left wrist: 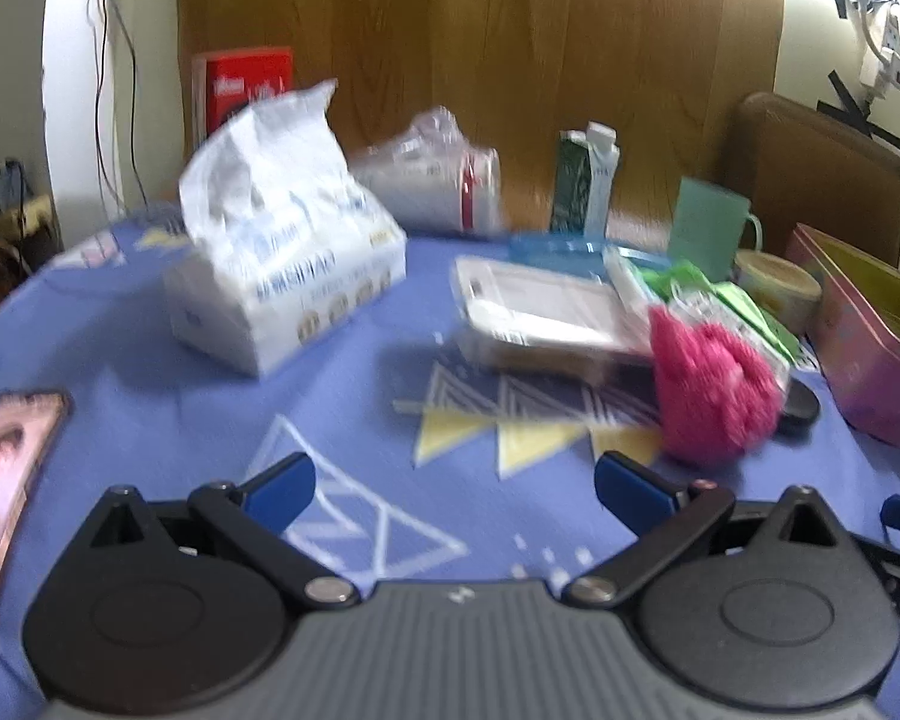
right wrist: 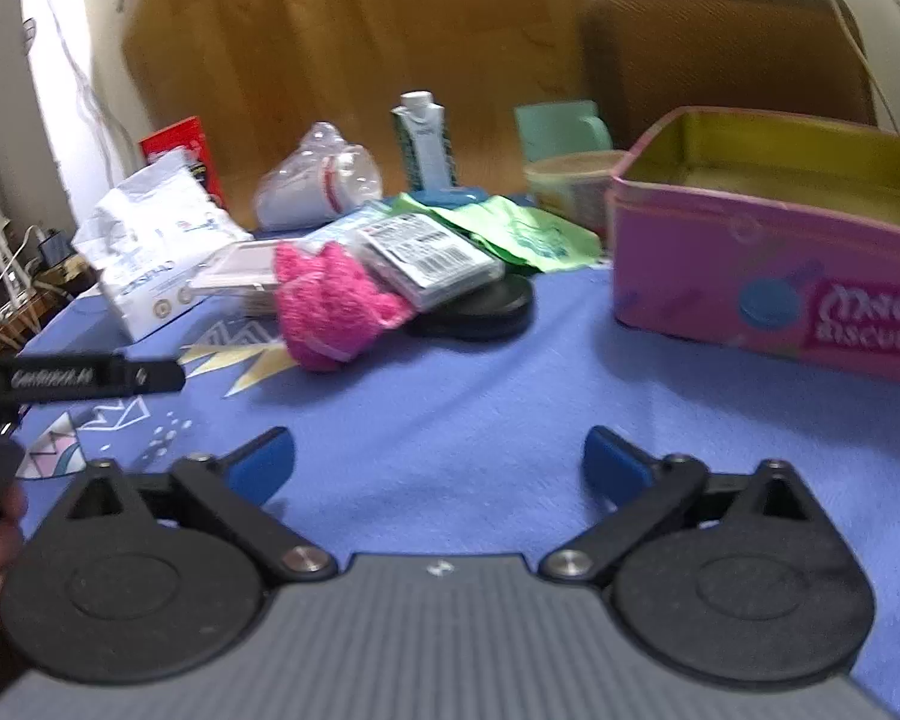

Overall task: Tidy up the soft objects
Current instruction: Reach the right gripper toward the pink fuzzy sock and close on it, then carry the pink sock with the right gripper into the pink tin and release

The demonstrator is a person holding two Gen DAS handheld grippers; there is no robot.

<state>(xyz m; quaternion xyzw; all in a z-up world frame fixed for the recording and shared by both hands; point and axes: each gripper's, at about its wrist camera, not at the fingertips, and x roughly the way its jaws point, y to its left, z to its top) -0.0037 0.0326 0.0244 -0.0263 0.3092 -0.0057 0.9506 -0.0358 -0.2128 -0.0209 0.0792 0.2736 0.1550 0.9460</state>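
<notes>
Showing pink tin's point(right wrist: 768, 276) lettering, right view only

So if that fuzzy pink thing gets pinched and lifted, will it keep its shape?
Probably not. The fuzzy pink thing looks like plush knit, so it would likely squash and droop. It seems light for its size, and its fuzzy surface should resist slipping.

The left gripper point(left wrist: 455, 489) hovers, jaws apart, above the blue tablecloth point(left wrist: 150, 396) near a pink fluffy item point(left wrist: 714, 390).
</notes>
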